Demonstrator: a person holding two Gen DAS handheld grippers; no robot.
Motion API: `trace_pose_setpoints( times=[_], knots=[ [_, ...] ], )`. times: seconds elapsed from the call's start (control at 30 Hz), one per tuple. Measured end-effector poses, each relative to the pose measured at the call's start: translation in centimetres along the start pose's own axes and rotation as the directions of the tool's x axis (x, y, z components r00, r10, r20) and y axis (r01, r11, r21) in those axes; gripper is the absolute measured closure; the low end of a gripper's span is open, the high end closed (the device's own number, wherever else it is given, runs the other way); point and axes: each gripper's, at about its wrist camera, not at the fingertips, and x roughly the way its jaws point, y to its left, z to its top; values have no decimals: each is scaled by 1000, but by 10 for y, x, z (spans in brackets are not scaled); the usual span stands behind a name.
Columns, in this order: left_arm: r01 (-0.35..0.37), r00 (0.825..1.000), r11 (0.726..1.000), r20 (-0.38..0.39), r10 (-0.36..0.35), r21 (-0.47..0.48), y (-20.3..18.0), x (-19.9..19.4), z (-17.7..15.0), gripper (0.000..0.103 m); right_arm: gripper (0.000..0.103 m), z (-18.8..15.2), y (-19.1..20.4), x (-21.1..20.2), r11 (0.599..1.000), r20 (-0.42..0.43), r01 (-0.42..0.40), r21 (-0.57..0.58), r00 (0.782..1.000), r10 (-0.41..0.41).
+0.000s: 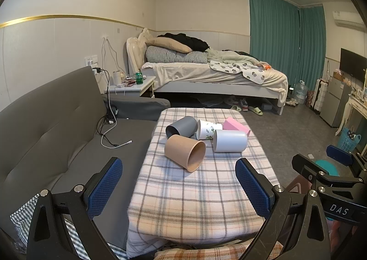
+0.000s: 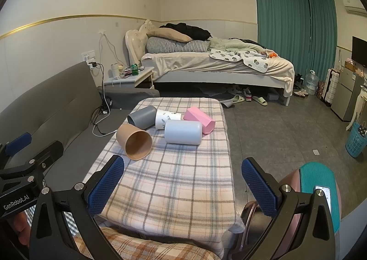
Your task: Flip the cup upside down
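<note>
- The tan cup (image 1: 185, 153) lies on its side on the plaid table (image 1: 190, 200), nearest the grippers, mouth toward the cameras.
- Both the left gripper (image 1: 179, 187) and right gripper (image 2: 183, 189) hang back with jaws spread, holding nothing.
- Best approach, I judge: pinch across the wall near the base, lift clear, rotate mouth-down, set flat.
- Grey cup (image 1: 181, 126), floral cup (image 1: 207, 129), white cup (image 1: 230, 140) and pink cup (image 2: 199, 119) lie tipped behind; the interiors that show look empty.

Plaid-covered table (image 2: 174, 182), grey sofa (image 1: 57, 127), unmade bed (image 1: 206, 72), teal curtains (image 1: 275, 31), green can (image 1: 139, 78) on nightstand (image 2: 128, 78)
</note>
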Motion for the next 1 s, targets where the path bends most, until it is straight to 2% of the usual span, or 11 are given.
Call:
trace_pose_setpoints(
  times=[0.7,0.8,1.0],
  knots=[
    [3,1000,1000,-2,-3,0,0,0,-1,1,0,0,0,0,1000,-1,-1,-1,1000,1],
    [17,1000,1000,-8,-17,-3,4,1,0,1,0,-2,2,1,1000,-1,-3,-6,1000,3],
    [0,1000,1000,-28,0,6,17,10,1,1,0,-1,2,6,1000,-12,-15,-19,1000,15]
  ],
)
